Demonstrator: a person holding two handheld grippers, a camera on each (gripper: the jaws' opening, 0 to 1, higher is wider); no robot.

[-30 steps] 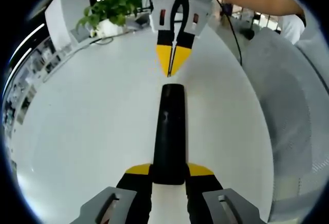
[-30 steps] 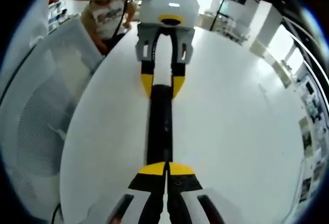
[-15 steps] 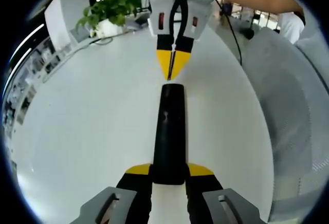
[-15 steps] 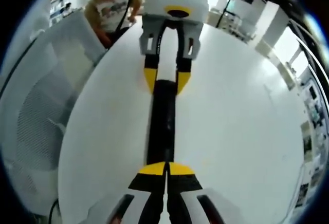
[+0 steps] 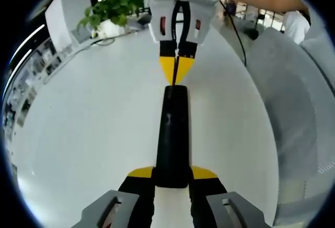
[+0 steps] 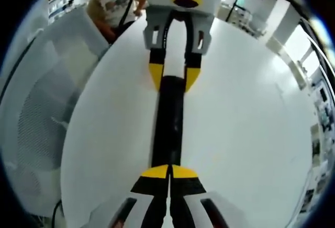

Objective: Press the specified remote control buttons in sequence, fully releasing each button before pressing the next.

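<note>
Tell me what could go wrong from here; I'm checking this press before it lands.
The right gripper, fingers shut, sits at the far end of the long black plastic remote control, so a press may tip it. The left gripper clamps only the near end; the remote may pivot on the white table.

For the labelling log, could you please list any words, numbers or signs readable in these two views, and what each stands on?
None can be read.
Remote control: its black face shows faint marks, too blurred to read.
Left gripper and right gripper: yellow and black jaws, no lettering.
White table: no markings.
Background shelves: items too small to read.
</note>
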